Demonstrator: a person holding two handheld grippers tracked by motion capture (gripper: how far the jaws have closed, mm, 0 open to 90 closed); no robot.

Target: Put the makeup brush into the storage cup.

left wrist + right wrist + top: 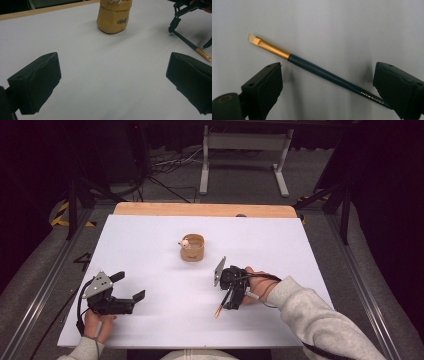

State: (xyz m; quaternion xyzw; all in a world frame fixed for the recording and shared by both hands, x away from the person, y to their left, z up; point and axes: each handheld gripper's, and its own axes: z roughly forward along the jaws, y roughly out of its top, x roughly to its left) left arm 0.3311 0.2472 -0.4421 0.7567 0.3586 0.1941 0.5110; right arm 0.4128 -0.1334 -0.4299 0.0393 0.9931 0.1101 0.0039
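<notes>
A paintbrush (322, 71) with a dark blue handle, gold ferrule and pale bristles lies flat on the white table (160, 320). My right gripper (328, 67) points down over it with its jaws wide apart on either side of the handle, and the pads do not press on it. In the high view that right gripper (231, 304) is right of centre, with the brush (221, 307) poking out toward the front. My left gripper (131, 286) rests at the front left, open with nothing between its fingers. A tan cup (192, 248) stands mid-table.
The tan cup (113, 17) holds a small white object (185, 241) at its rim. From the left gripper (113, 57) I see the brush (191, 45) and the right gripper (178, 15) at the upper right. A wooden edge (200, 210) borders the far side.
</notes>
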